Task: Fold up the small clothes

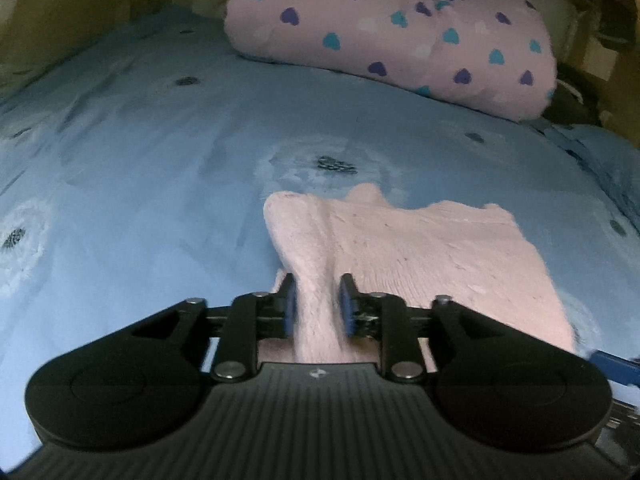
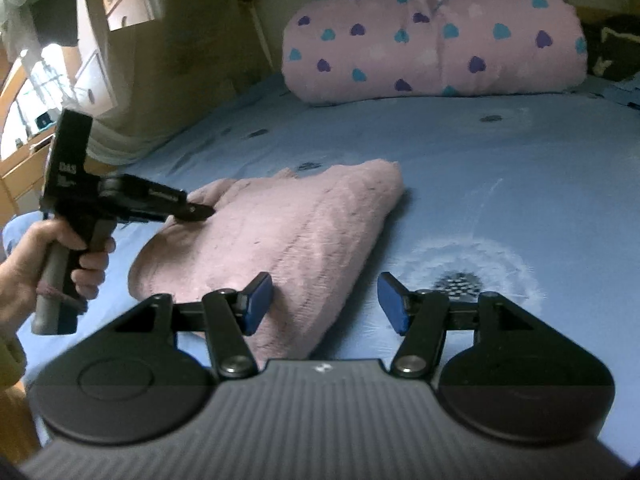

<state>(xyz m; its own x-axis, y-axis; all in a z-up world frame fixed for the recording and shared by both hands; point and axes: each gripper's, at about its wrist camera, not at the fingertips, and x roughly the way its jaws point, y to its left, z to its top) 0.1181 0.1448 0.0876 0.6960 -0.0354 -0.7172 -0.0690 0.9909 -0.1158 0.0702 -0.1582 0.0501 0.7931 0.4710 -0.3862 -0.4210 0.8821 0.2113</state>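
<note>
On the bed, the left gripper has its jaws clamped on a bunched ridge of the pink garment, near its edge. Right gripper jaws spread wide apart, holding nothing, left pad just above the garment's near corner. Garment lies partly folded on the blue bedsheet. Left hand grips the handle. Heart-print pillow sits well behind.

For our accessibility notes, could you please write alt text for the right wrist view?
The open right gripper hovers over a pink garment on a blue bedsheet, while the left gripper pinches the garment's far edge.
</note>
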